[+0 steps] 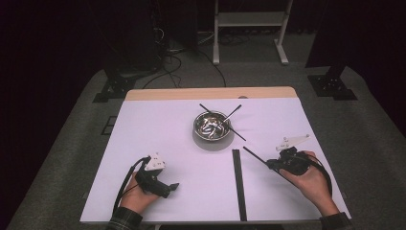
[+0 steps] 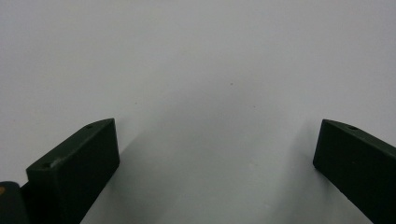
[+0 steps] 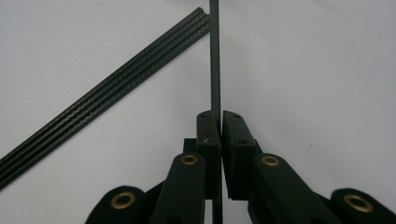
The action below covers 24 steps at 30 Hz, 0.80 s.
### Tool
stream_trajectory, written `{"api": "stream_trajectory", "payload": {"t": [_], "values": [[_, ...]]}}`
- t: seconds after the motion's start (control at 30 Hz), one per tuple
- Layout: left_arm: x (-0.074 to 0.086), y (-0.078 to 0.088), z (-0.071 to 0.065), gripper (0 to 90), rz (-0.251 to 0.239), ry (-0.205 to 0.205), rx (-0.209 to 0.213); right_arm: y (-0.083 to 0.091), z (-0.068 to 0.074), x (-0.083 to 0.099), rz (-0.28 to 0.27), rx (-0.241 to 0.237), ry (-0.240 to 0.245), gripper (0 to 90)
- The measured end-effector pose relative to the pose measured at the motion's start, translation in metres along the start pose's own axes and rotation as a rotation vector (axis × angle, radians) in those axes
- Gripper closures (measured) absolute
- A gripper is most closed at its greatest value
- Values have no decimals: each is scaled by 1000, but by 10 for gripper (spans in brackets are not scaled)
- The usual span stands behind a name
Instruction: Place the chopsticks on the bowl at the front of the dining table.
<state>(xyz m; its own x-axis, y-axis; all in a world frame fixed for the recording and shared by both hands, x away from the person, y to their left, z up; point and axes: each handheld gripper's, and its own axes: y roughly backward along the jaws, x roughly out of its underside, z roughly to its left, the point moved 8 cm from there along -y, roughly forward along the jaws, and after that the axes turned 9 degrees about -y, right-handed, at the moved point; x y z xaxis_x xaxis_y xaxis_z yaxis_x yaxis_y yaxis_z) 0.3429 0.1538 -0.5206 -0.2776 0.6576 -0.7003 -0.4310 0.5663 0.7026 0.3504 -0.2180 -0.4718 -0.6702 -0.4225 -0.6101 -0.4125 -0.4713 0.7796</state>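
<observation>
On the table (image 1: 158, 124), ahead of the right gripper (image 1: 269, 164), a bowl (image 1: 211, 125) is seen. A chopstick (image 3: 215, 60) is clamped between its jaws; being thin, it could pivot or slip. The left gripper (image 1: 173, 186) is held apart, empty.

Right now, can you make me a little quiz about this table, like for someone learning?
1. True or false: the right gripper pinches a thin black stick.
2. Where do two more sticks rest? A) across the metal bowl B) on the floor C) under the left gripper
3. Fill in: the left gripper's jaws stand wide ____ over the bare white table.

Key: 1 true. 2 A. 3 open. A row of black sticks also lies flat on the table, between the hands.
</observation>
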Motion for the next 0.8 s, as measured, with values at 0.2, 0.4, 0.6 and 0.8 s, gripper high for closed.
{"api": "stream_trajectory", "payload": {"t": [0.2,0.4,0.6,0.8], "values": [[0,0,0,0,0,0,0,2,6,-5,-1,0,-1,854],[0,0,0,0,2,-1,0,3,12,-15,-12,-6,13,854],[0,0,0,0,2,0,1,3,17,-25,-24,-7,24,854],[0,0,0,0,2,-1,1,4,22,-35,-37,-10,38,854]]}}
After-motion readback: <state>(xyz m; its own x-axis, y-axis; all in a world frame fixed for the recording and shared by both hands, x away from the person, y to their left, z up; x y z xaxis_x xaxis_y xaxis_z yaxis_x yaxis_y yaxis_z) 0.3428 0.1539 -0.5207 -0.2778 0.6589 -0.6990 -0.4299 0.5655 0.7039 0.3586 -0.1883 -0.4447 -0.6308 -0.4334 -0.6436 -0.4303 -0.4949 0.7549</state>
